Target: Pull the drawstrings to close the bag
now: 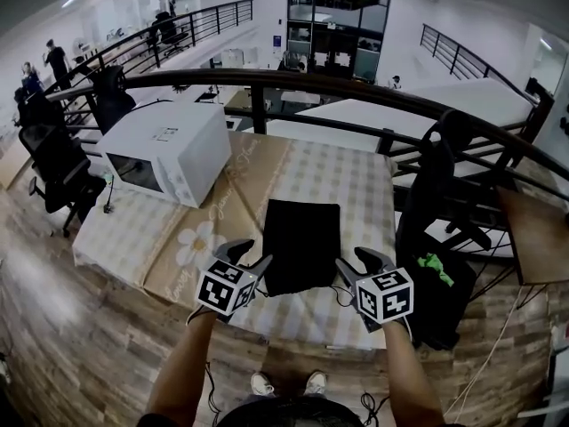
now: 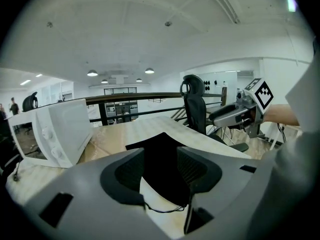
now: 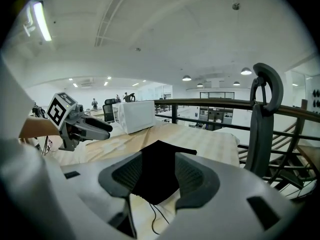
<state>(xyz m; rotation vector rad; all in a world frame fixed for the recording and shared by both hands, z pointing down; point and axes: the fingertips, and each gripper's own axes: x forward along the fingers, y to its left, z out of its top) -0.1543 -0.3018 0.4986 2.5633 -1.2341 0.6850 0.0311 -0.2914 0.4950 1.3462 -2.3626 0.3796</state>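
The jaws of the left gripper [image 2: 160, 170] stand wide apart and clamp nothing; through the gap between them shows the near left corner of a flat black cloth bag [image 2: 161, 156]. A thin black drawstring cord [image 2: 162, 210] loops loose on the cloth just below that corner. The jaws of the right gripper [image 3: 154, 176] are likewise spread and empty, with the bag's near right corner [image 3: 155, 169] seen between them and another loose strand of cord [image 3: 152, 216] trailing toward the camera.

From the head view, both bare forearms reach forward side by side. The left gripper [image 1: 252, 254] and the right gripper [image 1: 353, 263] slant downward at the near edge of the worktop [image 1: 356, 185], one on each side of the bag's near end. Each gripper's view shows the other one held at about the same height.

The bag [image 1: 302, 243] lies flat and spread out, a dark rectangle on the beige checked tablecloth with a flower print [image 1: 200, 238], close to the front edge and between the two grippers.

Farther back on the left, a white microwave oven [image 1: 164, 149] stands on the same worktop. A tall black office chair [image 1: 440, 185] stands off the right side. Beyond the worktop runs a dark curved railing [image 1: 356, 87].
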